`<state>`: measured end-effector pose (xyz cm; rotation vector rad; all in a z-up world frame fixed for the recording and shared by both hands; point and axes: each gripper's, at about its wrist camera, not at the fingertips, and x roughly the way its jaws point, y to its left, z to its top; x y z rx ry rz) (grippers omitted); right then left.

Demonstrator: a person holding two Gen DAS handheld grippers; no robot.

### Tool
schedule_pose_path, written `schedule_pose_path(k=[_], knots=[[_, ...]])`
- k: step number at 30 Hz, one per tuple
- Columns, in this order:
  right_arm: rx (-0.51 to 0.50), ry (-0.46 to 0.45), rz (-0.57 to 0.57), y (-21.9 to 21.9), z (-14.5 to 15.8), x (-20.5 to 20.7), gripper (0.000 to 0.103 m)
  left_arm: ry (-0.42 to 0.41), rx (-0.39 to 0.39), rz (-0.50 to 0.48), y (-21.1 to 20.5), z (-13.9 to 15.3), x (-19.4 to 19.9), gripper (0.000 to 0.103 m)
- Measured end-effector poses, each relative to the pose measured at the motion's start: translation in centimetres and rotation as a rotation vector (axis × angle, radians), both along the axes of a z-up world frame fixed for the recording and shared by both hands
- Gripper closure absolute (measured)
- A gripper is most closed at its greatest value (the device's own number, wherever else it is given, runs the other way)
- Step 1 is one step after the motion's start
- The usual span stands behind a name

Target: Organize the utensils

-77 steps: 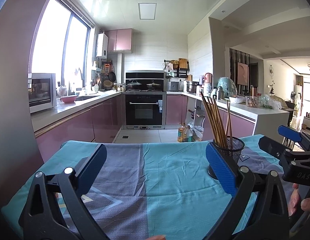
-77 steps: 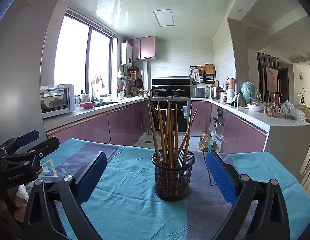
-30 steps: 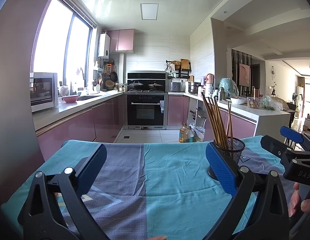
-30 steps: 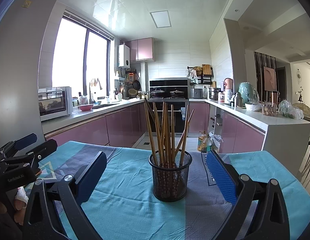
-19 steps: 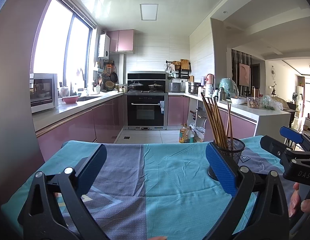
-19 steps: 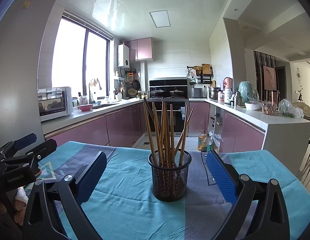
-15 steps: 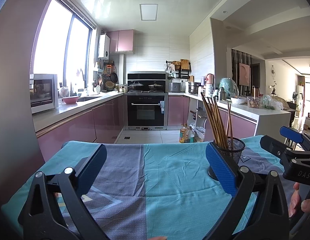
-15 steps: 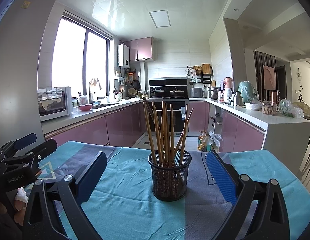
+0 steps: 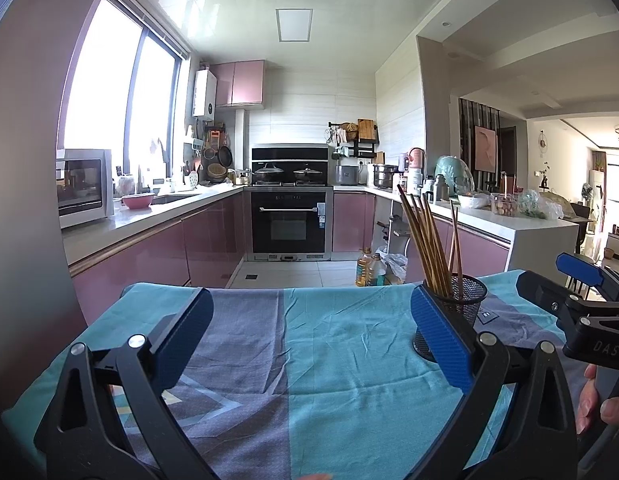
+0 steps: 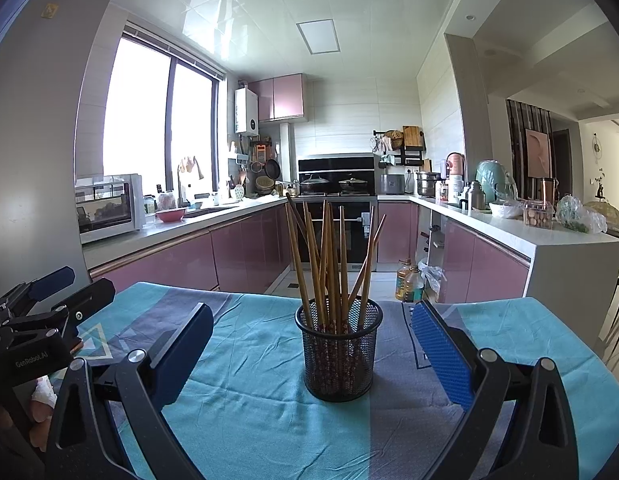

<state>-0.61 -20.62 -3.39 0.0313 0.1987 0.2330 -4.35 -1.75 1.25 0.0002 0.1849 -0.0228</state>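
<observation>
1. While the left gripper (image 9: 309, 336) hangs low over the near left part of the teal and grey tablecloth (image 9: 349, 360), its blue pads stand wide apart with nothing between them.
2. Right of it, the black mesh holder (image 10: 338, 346) stands upright on the cloth, filled with wooden chopsticks (image 10: 329, 264) that fan outward; no utensil lies loose on the cloth in either view.
3. Farther right, the right gripper (image 10: 309, 350) faces the holder head-on, jaws spread wide and empty, the holder framed between them but beyond the tips.
4. Judged risk: the holder looks light and top-heavy, so a sideways knock from a pad could tip it and spill the sticks.
5. Closing on the splayed bundle may catch several sticks, or drag the holder along the loose, wrinkled cloth.
</observation>
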Motion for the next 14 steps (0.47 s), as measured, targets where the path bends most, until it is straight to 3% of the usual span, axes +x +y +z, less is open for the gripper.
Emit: schedule_pose_path(k=[5, 9, 12, 14], knots=[[-0.003, 0.0, -0.003, 0.0, 0.0, 0.0, 0.007, 0.004, 0.011, -0.004, -0.2, -0.2, 0.1, 0.006], [-0.017, 0.039, -0.026, -0.9, -0.5, 0.9, 0.007, 0.059, -0.002, 0.001, 0.3, -0.8, 1.2, 0.006], [-0.049, 0.161, -0.098, -3.2, -1.9, 3.6, 0.007, 0.12, -0.008, 0.015, 1.0, -1.6, 2.5, 0.006], [-0.064, 0.314, -0.137, -5.6, -3.8, 6.6, 0.007, 0.169, -0.01, 0.027, 1.8, -2.3, 3.7, 0.006]])
